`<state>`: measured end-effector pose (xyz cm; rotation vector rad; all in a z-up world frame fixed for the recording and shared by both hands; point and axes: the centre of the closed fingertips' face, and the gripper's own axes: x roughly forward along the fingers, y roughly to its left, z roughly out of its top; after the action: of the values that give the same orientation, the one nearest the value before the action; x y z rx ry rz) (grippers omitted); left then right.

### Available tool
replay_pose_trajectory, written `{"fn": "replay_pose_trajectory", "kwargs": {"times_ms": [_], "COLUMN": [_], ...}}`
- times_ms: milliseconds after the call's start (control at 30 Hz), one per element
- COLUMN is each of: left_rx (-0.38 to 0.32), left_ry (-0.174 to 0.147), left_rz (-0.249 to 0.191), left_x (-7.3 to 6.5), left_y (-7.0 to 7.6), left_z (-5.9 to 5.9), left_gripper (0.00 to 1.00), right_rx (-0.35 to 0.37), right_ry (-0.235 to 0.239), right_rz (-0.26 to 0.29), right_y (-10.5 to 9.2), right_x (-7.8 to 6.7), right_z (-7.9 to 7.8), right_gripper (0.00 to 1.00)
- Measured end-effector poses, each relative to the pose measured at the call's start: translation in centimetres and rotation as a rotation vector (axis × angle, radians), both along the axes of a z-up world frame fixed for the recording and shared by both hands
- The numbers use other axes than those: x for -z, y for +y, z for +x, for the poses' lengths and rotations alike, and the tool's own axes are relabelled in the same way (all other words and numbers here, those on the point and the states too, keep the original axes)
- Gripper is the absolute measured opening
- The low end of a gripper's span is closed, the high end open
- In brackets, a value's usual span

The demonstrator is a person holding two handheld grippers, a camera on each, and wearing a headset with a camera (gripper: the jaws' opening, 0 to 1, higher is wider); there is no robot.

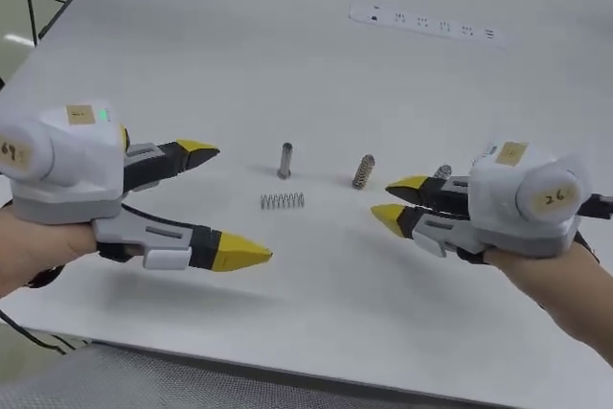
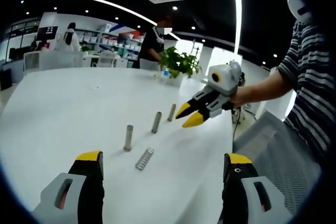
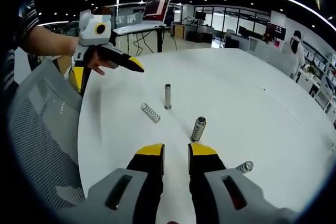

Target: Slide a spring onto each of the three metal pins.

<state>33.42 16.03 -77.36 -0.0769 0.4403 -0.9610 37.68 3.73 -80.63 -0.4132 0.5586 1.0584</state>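
Note:
Three metal pins stand in a row on the white table. The bare pin (image 1: 285, 160) (image 2: 128, 137) (image 3: 167, 96) is leftmost. The middle pin (image 1: 363, 171) (image 2: 156, 122) (image 3: 198, 128) carries a spring. The third pin (image 1: 442, 172) (image 2: 171, 112) (image 3: 244, 167) also carries a spring and is partly hidden behind my right gripper. A loose spring (image 1: 283, 201) (image 2: 144, 159) (image 3: 150, 112) lies flat in front of the bare pin. My left gripper (image 1: 220, 203) (image 2: 164, 158) (image 3: 105, 74) is wide open, pointing at the loose spring. My right gripper (image 1: 396, 201) (image 3: 177, 151) (image 2: 191, 115) holds nothing, its jaws a narrow gap apart.
A white power strip (image 1: 426, 24) lies at the far side of the table. The table's near edge (image 1: 287, 375) runs below both grippers. A grey mesh chair (image 3: 37, 129) stands beside the table. People stand far off in the room.

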Motion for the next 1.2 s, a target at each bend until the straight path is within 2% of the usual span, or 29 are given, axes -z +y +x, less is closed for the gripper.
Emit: {"fn": "replay_pose_trajectory", "kwargs": {"times_ms": [367,600,933,1200], "left_rx": [0.001,-0.002,0.001,-0.002], "left_ry": [0.003,0.002,0.003,0.004], "left_rz": [0.001,0.002,0.0,0.001], "left_x": [0.1,0.1,0.0,0.2], "left_y": [0.1,0.3,0.3,0.4], "left_z": [-0.1,0.0,-0.3,-0.3], "left_gripper": [0.91,0.91,0.91,0.91], "right_rx": [-0.102,-0.22,-0.34,-0.415], "right_ry": [-0.012,-0.031,-0.054,-0.078], "right_rz": [-0.027,-0.054,-0.101,-0.153], "right_y": [2.4,4.9,8.2,9.6], "right_x": [-0.4,-0.8,-0.4,0.3], "right_z": [0.0,-0.4,-0.9,-1.2], "right_gripper": [0.16,0.15,0.15,0.15]}}
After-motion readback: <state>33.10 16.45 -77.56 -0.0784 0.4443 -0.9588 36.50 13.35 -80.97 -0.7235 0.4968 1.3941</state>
